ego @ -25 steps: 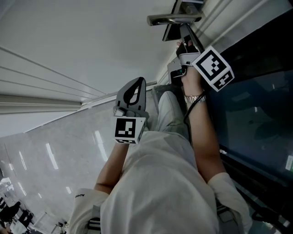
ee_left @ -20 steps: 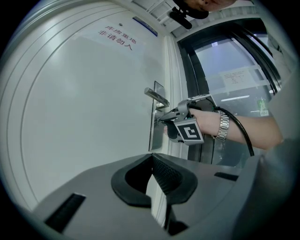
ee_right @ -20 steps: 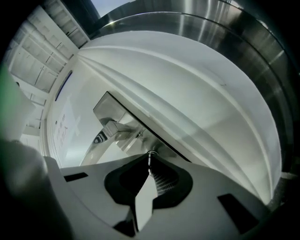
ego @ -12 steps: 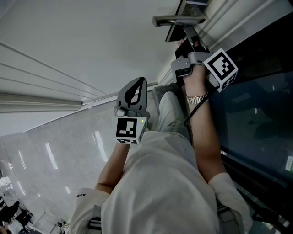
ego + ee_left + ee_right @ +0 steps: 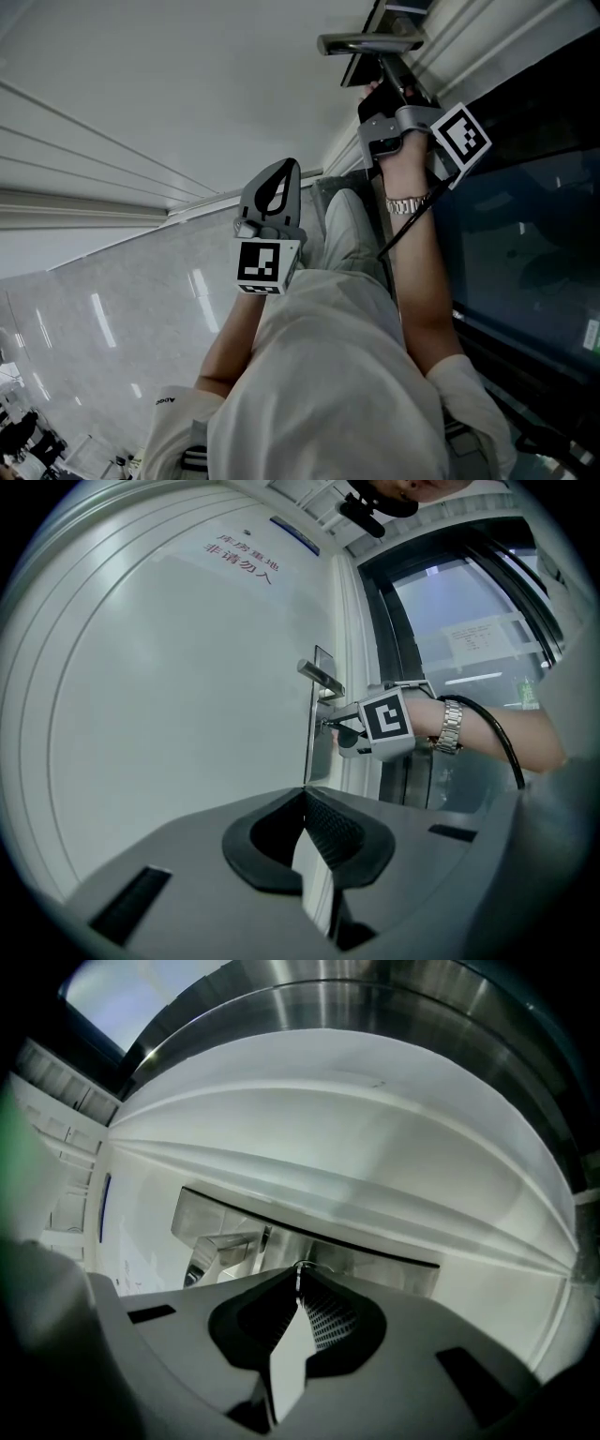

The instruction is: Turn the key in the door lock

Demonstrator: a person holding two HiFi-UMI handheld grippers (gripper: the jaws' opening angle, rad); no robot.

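A white door [image 5: 187, 84] carries a steel lever handle [image 5: 367, 41] and, below it, a steel lock plate [image 5: 323, 754]. My right gripper [image 5: 385, 75] points straight at that plate, just under the handle. Its jaws are shut on the key [image 5: 327, 726], a small dark stub between the tips and the plate. In the right gripper view the right gripper [image 5: 298, 1272] touches the lock plate [image 5: 375, 1265], and the pads hide the key. My left gripper [image 5: 273, 191] hangs apart from the door at waist height, shut on nothing.
A dark glass panel [image 5: 525, 244] in a white frame adjoins the door on the lock side. A black cable [image 5: 398, 230] runs along the right forearm, past a wristwatch [image 5: 405, 203]. A glossy pale floor [image 5: 112, 309] lies below, with printed signs [image 5: 242, 557] on the door.
The right gripper has rolled about its own axis at the lock, and its marker cube has turned and drawn closer to the door. The left gripper has stayed where it was.
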